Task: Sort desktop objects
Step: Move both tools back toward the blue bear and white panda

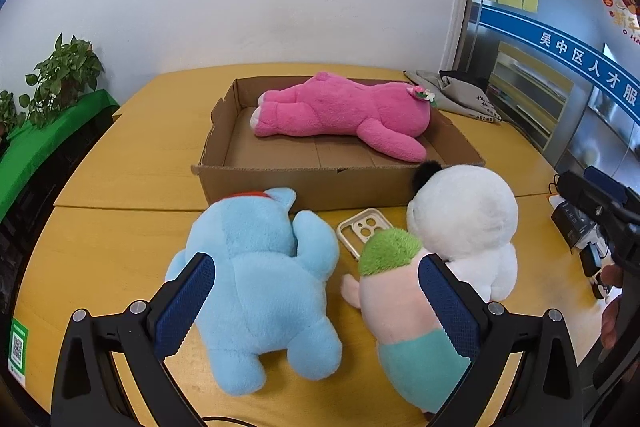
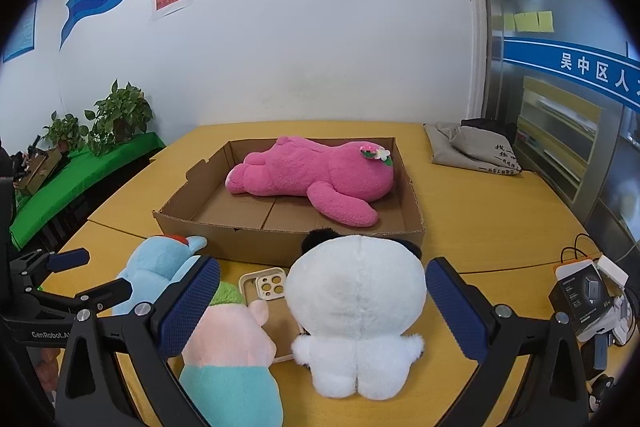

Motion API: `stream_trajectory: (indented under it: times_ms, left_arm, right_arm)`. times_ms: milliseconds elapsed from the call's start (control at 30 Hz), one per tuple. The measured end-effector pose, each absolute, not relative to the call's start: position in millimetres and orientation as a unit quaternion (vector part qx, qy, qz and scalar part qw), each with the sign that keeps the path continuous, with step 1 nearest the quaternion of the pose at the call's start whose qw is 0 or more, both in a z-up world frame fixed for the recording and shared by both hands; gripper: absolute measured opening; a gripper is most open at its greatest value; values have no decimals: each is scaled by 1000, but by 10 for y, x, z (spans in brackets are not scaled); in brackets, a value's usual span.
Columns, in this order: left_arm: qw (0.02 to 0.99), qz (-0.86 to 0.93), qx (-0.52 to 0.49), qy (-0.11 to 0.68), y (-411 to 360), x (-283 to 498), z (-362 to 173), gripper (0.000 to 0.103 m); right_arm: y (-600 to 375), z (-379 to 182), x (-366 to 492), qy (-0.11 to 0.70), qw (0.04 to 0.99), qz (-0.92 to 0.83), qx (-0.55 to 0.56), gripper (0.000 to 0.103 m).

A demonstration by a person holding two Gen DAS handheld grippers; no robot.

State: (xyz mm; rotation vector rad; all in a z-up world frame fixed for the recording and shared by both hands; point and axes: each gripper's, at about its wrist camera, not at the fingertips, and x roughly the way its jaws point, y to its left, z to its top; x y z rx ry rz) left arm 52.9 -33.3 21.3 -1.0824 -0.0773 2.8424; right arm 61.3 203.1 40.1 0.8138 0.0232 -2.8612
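Observation:
A pink plush bear [image 1: 340, 113] [image 2: 312, 173] lies in a shallow cardboard box [image 1: 280, 183] [image 2: 256, 247] on the yellow table. In front of the box lie a blue plush [image 1: 264, 287] [image 2: 156, 259], a pink plush with a green top and teal bottom [image 1: 396, 299] [image 2: 228, 343], a white plush with black ears [image 1: 468, 223] [image 2: 356, 307] and a beige phone case [image 1: 360, 227] [image 2: 268, 285]. My left gripper [image 1: 316, 301] is open, its fingers either side of the blue and pink plushes. My right gripper [image 2: 322, 305] is open around the white plush.
A grey cloth bag [image 1: 460, 95] [image 2: 476, 147] lies at the table's far right. Black boxes and cables [image 2: 580, 295] sit at the right edge. Potted plants [image 1: 60, 75] stand on a green shelf left of the table. The wall is behind the box.

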Motion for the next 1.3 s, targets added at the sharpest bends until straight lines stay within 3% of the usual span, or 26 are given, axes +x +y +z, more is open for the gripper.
stream_trajectory:
  times_ms: [1300]
  left_arm:
    - [74, 923, -370, -70, -638, 376, 106, 103]
  right_arm:
    - [1846, 315, 347, 18, 92, -951, 296, 103]
